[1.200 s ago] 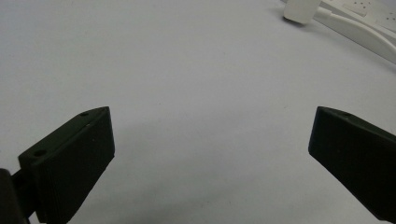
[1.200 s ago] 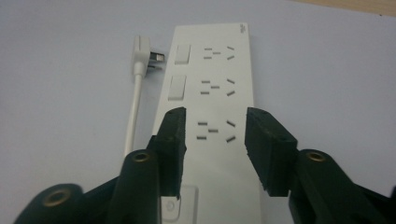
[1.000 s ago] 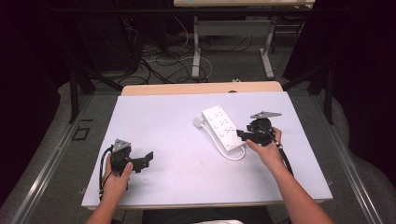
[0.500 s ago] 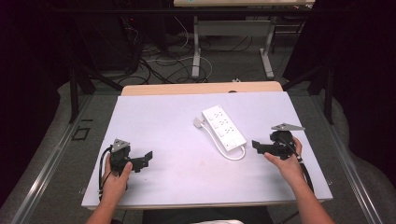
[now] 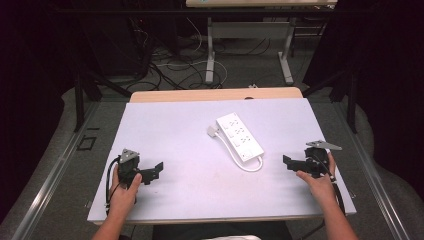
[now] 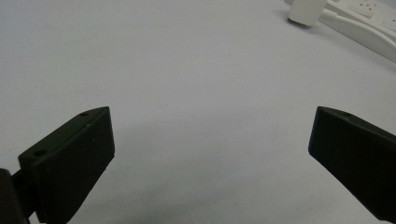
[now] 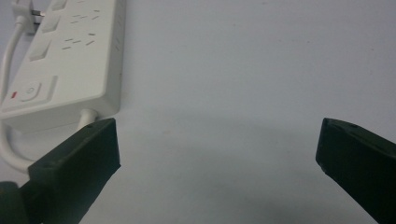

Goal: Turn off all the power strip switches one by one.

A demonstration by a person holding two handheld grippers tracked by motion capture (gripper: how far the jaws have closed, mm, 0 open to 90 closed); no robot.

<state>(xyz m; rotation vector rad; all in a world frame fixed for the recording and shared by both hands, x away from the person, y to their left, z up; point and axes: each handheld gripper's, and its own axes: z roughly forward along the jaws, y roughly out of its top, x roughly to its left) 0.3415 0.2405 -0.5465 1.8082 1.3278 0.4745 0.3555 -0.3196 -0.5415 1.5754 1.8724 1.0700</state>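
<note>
My left gripper [image 6: 212, 154] and right gripper [image 7: 217, 158] gape wide, both empty — the power strip [image 7: 65, 60] runs off-frame, its cord [image 7: 9, 154] partly behind my jaw.

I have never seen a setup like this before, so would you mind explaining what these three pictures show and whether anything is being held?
No robot here: a person holds a two-jawed claw in each hand. The high view looks down on a white table, with the left claw and right claw near its front edge. The other two pictures come from cameras riding on each claw, looking along its black jaws. A white power strip with its cord and plug lies on the table between them. Both claws are open and hold nothing.
</note>
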